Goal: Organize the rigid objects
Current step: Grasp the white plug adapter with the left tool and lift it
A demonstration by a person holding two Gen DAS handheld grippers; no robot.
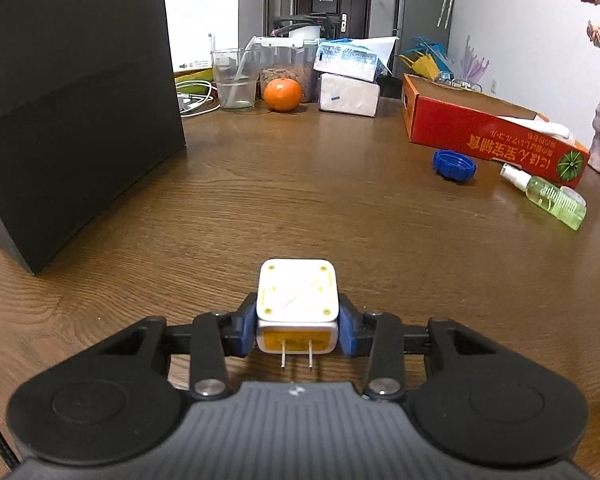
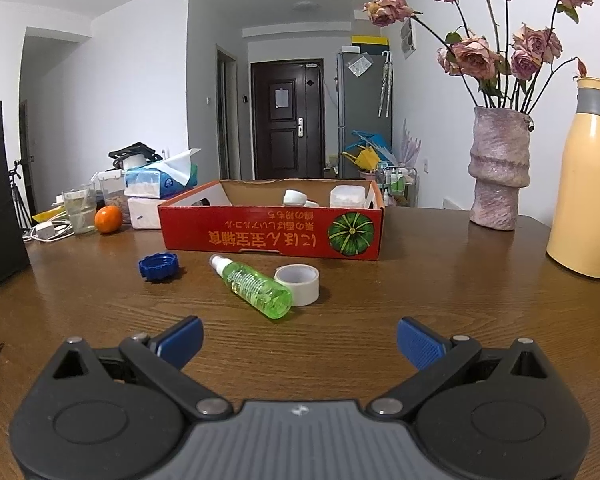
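Observation:
My left gripper [image 1: 297, 330] is shut on a white plug adapter [image 1: 296, 300], its two prongs pointing back at the camera, just above the wooden table. My right gripper [image 2: 299, 342] is open and empty, low over the table. Ahead of it lie a green spray bottle [image 2: 256, 286], a roll of white tape [image 2: 298, 284] touching the bottle, and a blue cap [image 2: 158, 267]. Behind them stands the red cardboard box [image 2: 272, 236] with white items inside. The box [image 1: 496, 142], blue cap [image 1: 454, 165] and bottle [image 1: 548, 196] also show in the left wrist view, far right.
A large black box [image 1: 72, 108] stands at the left. At the table's back are a glass [image 1: 236, 80], an orange [image 1: 283, 94], tissue packs [image 1: 350, 76] and white cables [image 1: 194, 100]. A vase of roses [image 2: 498, 172] and a yellow thermos [image 2: 588, 184] stand at the right.

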